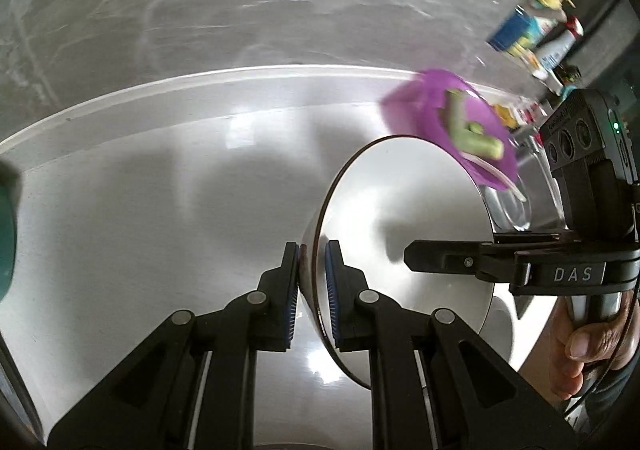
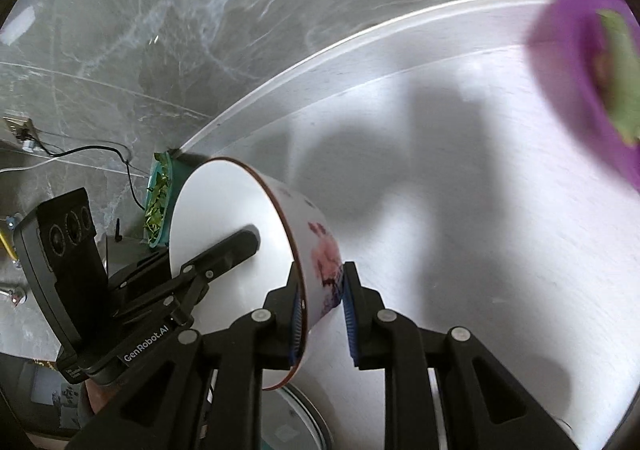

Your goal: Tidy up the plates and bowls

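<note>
- Two grippers clamp one white round ceramic bowl with a brown rim and pink flower print [image 2: 248, 250], held tipped on its side above the brushed metal counter [image 1: 140, 210].
- Left gripper [image 1: 312, 290] pinches the rim at 6 o'clock of its view, mouth facing 3 o'clock.
- Right gripper [image 2: 322, 314] grips the wall, mouth facing 9 o'clock.
- Farther off, a purple bowl [image 1: 452, 126] lies at 2 o'clock and a teal dish [image 2: 160, 202] at 9 o'clock.

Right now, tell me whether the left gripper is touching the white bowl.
Touching. The left wrist view shows the left gripper with one blue pad on each side of the white bowl's rim, pinching the wall with no visible gap.
</note>
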{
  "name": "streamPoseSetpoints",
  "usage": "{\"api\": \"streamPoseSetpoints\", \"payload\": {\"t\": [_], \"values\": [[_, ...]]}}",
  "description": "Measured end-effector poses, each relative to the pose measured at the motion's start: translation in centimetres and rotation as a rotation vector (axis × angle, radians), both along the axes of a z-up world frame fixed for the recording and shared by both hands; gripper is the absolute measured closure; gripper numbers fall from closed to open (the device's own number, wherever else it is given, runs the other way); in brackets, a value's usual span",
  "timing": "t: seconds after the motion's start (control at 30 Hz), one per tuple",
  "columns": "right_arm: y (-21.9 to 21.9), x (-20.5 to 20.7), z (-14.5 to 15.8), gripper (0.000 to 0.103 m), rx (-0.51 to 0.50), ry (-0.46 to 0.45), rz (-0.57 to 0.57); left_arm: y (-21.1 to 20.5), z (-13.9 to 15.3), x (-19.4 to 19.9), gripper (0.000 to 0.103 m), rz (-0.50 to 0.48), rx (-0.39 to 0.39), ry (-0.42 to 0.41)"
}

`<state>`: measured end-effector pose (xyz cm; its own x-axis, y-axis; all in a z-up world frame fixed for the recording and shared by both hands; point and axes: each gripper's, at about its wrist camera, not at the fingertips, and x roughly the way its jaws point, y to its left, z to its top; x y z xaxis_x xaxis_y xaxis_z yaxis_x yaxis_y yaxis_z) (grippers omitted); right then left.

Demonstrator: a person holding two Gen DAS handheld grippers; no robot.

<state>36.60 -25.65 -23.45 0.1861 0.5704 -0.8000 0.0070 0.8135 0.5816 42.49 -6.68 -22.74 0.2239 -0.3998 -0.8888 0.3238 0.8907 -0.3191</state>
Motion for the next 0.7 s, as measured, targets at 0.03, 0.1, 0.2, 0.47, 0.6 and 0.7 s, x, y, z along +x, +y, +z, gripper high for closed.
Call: {"api": "streamPoseSetpoints", "payload": {"t": [0.03,0.1,0.2,0.47,0.6,0.7], "values": [[-1.1,-0.6,0.5,0.082,-0.001,-0.002,-0.001,-1.2,0.4,-0.7,0.092,-0.005,0.001,-0.002],[-2.9,-1.2,1.3,0.081,0.001,-0.005,-0.001,-3.4,1.1,-2.4,0.092,-0.016,-0.001,-0.002],[-5.3,-2.9,2.3,0.081,0.001,-0.008,-0.003,-6.6,1.7,-5.0,0.092,-0.020,-0.010,0.003],[-10.5,-9.5,3.3,0.080,-0.015,0.008,0.015,-13.9,1.9,-11.7,0.091,-0.050,-0.019,0.058],[-11.8,-12.2,3.1,0.080,-0.014,0.024,0.018,-15.1,1.8,-15.1,0.091,-0.055,-0.014,0.076],[-12.4,-13.6,2.9,0.080,-0.010,0.035,0.023,-15.6,1.5,-17.4,0.091,-0.054,-0.011,0.093]]}}
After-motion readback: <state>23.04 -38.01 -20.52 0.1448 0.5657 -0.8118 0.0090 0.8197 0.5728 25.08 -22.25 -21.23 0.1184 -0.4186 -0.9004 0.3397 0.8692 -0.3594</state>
